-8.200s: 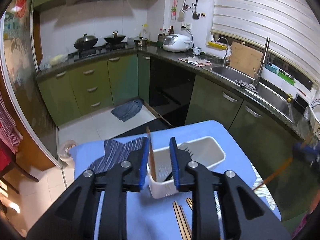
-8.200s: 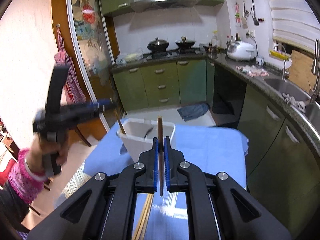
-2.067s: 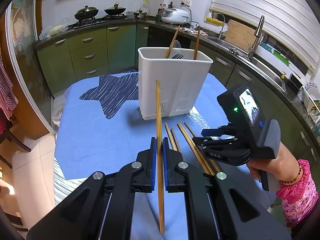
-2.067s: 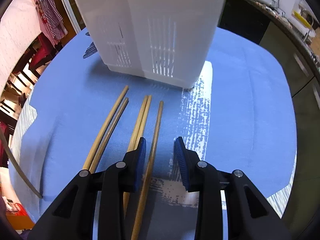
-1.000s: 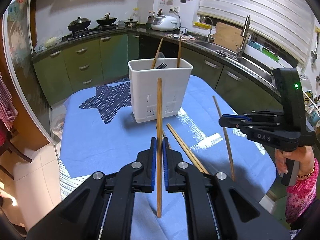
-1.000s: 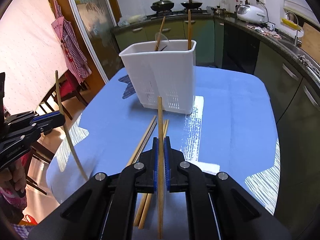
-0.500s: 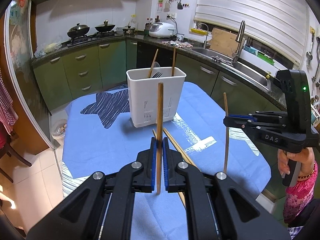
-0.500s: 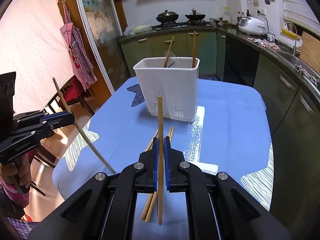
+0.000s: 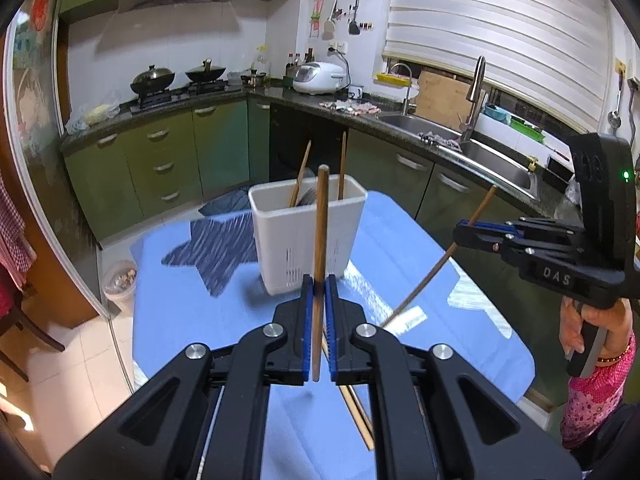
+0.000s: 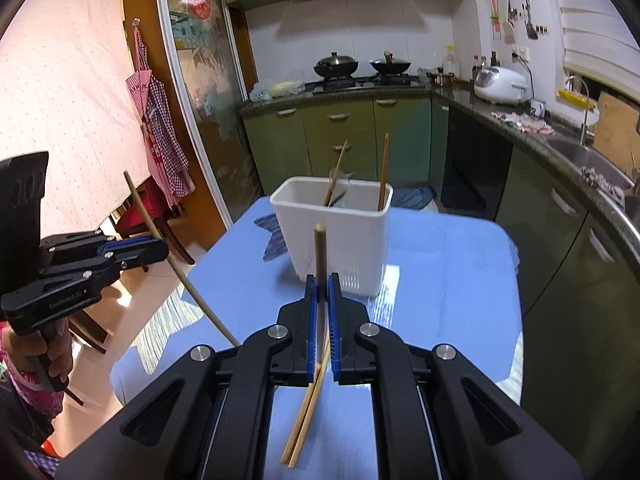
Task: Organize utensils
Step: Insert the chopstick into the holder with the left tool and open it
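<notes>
— What have my grippers got?
— My left gripper (image 9: 319, 294) is clamped on a chopstick (image 9: 320, 240); my right gripper (image 10: 322, 292) pinches another chopstick (image 10: 319, 252); the white utensil holder (image 10: 334, 236) stands mid-frame beyond.
— Anything in the way?
— Loose chopsticks (image 10: 306, 420) lie on the blue tablecloth (image 10: 440, 280), low centre.

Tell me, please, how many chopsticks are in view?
6: two standing in the white bin, one in the left tool, one in the right tool, two on the blue tablecloth. Others may be hidden.
</notes>
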`<state>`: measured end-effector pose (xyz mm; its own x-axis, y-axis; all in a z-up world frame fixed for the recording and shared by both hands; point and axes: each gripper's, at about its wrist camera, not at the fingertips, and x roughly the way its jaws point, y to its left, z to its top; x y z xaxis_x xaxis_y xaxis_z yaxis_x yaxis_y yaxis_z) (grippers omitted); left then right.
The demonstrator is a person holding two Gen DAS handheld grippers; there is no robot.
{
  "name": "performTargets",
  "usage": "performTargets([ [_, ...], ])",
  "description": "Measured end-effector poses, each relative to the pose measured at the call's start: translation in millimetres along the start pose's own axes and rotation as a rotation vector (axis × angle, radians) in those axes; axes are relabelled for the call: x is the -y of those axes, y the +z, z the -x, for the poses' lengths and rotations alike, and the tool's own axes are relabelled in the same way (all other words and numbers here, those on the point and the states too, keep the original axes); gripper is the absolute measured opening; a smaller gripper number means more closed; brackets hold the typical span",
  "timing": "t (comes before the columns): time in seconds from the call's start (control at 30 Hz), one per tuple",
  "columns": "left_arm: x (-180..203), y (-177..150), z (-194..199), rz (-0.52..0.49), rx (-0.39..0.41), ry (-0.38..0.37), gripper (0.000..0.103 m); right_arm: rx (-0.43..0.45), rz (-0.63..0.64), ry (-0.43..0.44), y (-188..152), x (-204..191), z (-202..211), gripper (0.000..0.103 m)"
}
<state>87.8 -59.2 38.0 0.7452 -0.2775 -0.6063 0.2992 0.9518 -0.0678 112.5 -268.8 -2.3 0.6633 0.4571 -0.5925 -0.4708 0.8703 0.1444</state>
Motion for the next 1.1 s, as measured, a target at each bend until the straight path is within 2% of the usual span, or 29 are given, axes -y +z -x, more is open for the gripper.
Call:
performTargets([
  [0.17, 4.8, 31.7, 7.0, -0.028, 0.039, 0.003, 0.006, 0.018, 0.015, -0.008, 15.0, -0.7, 8.9, 0.006],
  [0.43, 11.9, 99.0, 18.1, -0.062, 0.153, 0.048, 0.006, 0.019, 0.001, -0.007, 20.5, 8.9, 8.3, 0.006],
  [0.7, 5.2, 140.1, -0.6, -0.039, 0.242, 0.103, 0.006, 0.021, -0.010, -0.013, 24.7, 18.6, 4.1, 0.006],
  [0.9, -9.1, 143.5, -41.6, -0.003, 0.206, 0.123, 0.006, 0.020, -0.016, -0.013, 26.3, 22.9, 0.7, 0.006],
  [1.1, -21.2, 127.2, -78.3, 0.022, 0.148, 0.127, 0.006, 0.028, -0.011, -0.017, 34.7, 21.0, 0.2, 0.006],
])
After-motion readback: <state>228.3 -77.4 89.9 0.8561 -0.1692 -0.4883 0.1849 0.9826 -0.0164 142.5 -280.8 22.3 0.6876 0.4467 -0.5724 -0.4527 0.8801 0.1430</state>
